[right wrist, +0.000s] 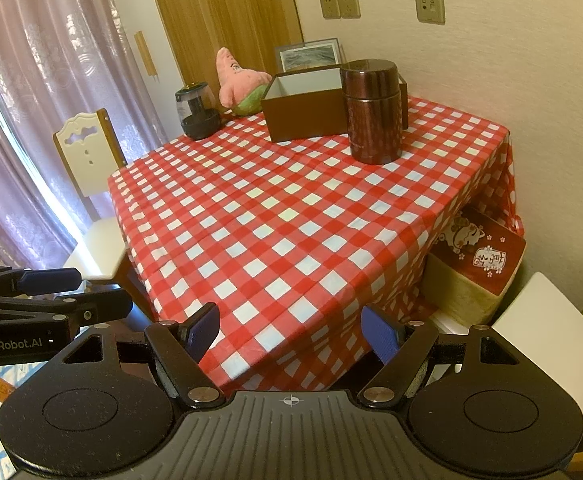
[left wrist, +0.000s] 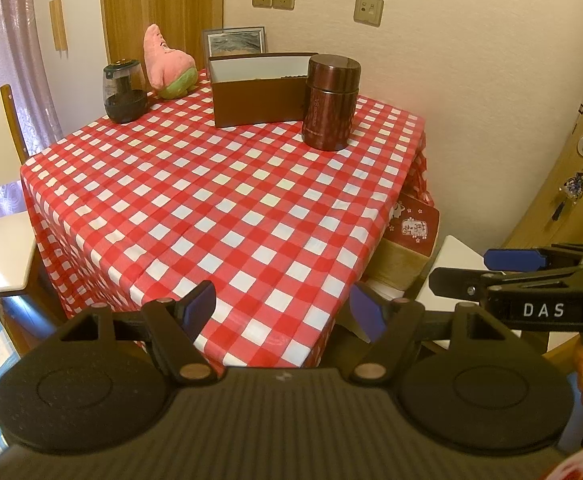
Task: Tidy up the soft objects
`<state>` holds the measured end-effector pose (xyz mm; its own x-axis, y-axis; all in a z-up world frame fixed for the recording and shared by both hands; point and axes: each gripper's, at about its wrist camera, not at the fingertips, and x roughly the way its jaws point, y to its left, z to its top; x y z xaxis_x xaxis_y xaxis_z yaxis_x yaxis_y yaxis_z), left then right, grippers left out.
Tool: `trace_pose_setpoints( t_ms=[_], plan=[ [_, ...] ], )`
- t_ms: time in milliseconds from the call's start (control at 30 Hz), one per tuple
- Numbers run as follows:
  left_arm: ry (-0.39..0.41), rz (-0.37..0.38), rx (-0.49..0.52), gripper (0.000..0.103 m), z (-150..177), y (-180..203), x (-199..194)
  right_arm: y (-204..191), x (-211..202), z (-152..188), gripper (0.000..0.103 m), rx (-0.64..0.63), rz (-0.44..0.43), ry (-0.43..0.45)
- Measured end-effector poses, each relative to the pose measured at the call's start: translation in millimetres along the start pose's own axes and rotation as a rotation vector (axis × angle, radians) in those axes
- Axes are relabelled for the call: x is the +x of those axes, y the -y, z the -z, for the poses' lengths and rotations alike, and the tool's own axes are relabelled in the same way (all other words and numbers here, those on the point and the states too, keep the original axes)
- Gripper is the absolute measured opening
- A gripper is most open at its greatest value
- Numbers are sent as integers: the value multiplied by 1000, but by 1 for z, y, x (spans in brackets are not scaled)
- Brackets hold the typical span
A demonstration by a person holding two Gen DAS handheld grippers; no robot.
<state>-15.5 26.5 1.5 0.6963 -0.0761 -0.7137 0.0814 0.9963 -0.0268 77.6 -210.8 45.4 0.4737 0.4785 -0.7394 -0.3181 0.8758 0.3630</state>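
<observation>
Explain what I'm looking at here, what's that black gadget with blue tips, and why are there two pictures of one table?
No robot here: a person holds a two-finger gripper in each hand, each with a camera looking along its fingers. One picture is from the left gripper, the other from the right gripper; each also glimpses the other at its edge. Both are open and hold nothing. On the checked tablecloth at the far end stand a pink plush toy, an open brown box, a brown metal flask and a dark-based clear jar. The toy is the only soft thing in sight.
</observation>
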Motion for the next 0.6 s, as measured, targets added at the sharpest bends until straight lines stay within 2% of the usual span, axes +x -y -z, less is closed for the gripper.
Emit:
trace_pose_setpoints(
  t_ms=[600],
  plan=[
    [3, 2, 0, 72, 0, 0, 1, 1, 1, -1, 77, -1, -1, 0]
  ],
)
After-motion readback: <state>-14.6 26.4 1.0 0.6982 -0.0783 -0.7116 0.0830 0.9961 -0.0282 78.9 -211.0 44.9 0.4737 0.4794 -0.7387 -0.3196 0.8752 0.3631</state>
